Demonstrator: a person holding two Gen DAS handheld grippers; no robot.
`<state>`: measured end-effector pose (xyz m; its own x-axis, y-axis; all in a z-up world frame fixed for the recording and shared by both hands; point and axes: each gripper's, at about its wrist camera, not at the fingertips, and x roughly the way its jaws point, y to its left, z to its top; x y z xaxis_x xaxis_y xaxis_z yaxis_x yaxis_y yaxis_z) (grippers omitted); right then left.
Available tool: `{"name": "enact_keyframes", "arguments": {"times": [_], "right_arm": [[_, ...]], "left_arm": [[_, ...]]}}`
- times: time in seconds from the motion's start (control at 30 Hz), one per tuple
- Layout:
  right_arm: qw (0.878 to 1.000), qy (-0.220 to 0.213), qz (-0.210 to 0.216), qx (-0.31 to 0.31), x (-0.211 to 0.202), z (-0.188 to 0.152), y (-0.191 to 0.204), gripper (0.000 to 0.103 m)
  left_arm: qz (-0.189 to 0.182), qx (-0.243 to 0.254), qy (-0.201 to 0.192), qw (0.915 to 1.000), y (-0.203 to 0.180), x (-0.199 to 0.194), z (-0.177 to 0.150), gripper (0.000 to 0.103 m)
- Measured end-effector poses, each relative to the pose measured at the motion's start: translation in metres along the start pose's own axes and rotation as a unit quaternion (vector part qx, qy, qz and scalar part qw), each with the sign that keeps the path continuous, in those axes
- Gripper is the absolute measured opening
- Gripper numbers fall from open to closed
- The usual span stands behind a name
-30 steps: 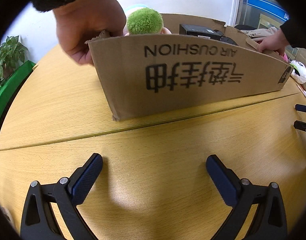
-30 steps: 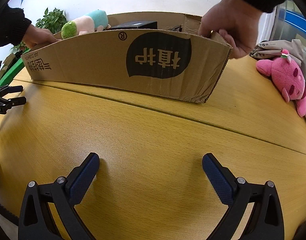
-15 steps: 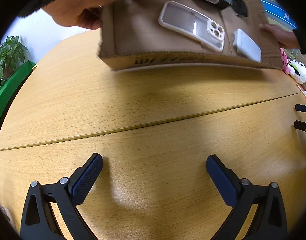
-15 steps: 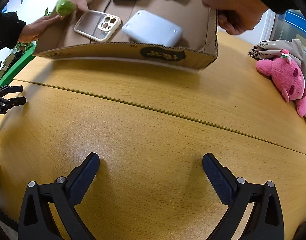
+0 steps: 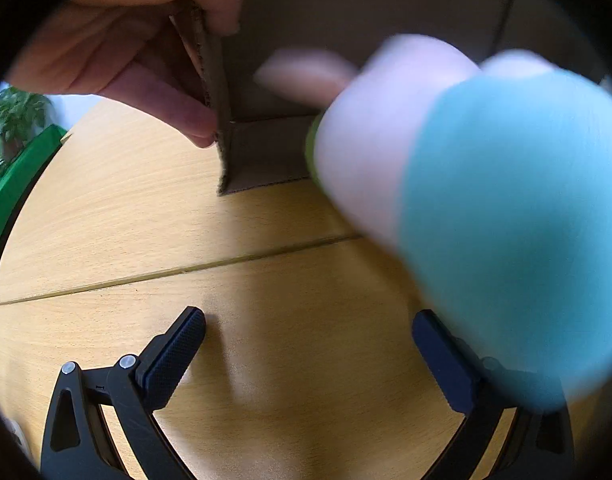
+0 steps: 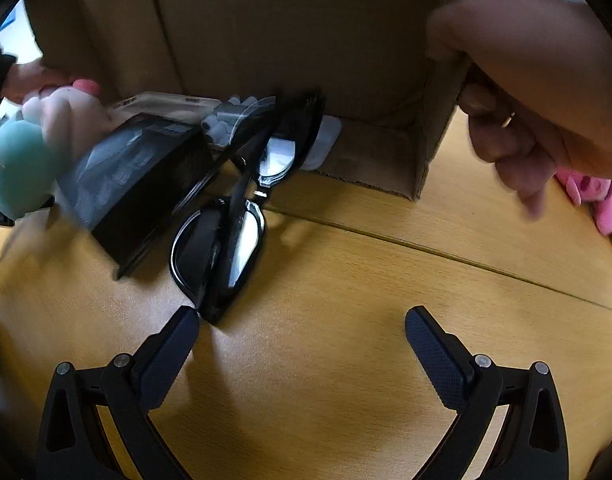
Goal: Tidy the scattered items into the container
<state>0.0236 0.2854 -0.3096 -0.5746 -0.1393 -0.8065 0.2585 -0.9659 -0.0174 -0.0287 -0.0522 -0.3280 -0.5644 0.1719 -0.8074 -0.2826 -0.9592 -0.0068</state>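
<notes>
Noting that we are at the very start: nothing is tidied yet. Two bare hands, one at the box's left edge (image 5: 146, 64) and one at its right edge (image 6: 538, 92), are tipping the cardboard box (image 6: 290, 28) with its open side facing us, and its contents are spilling onto the desk (image 6: 346, 280).

We are seeing black glasses (image 6: 222, 248) lying on the desk, just in front of the right gripper (image 6: 302, 334). A black carton (image 6: 130, 184) is sliding out beside them, with a clear phone case (image 6: 166, 104) and a white flat thing (image 6: 326, 140) at the box mouth. A blurred pink-and-teal plush toy (image 5: 486, 200) is tumbling close past the left gripper (image 5: 308, 338).

Both pairs of jaws are standing wide apart, gripping nothing, low over the desk.

A pink plush (image 6: 590, 200) is lying well apart, at far right.

We are judging every item remains to be collected, once the box is set upright.
</notes>
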Motion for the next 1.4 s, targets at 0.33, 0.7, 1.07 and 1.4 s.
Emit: {"name": "enact_keyframes", "arguments": {"times": [0.33, 0.7, 1.07, 1.4], "right_arm": [[1.0, 0.0, -0.001, 0.001, -0.002, 0.004, 0.003, 0.103], [1.0, 0.0, -0.002, 0.002, -0.004, 0.006, 0.004, 0.103], [1.0, 0.001, -0.003, 0.004, -0.006, 0.003, 0.006, 0.103], [1.0, 0.003, -0.003, 0.005, -0.005, -0.008, 0.011, 0.103]], "left_arm": [[0.001, -0.003, 0.0, 1.0, 0.002, 0.002, -0.002, 0.103], [0.001, -0.003, 0.0, 1.0, 0.001, 0.003, -0.002, 0.103], [0.001, -0.004, -0.001, 1.0, 0.003, 0.005, -0.004, 0.103], [0.002, -0.004, -0.001, 1.0, -0.003, 0.011, -0.001, 0.103]]}}
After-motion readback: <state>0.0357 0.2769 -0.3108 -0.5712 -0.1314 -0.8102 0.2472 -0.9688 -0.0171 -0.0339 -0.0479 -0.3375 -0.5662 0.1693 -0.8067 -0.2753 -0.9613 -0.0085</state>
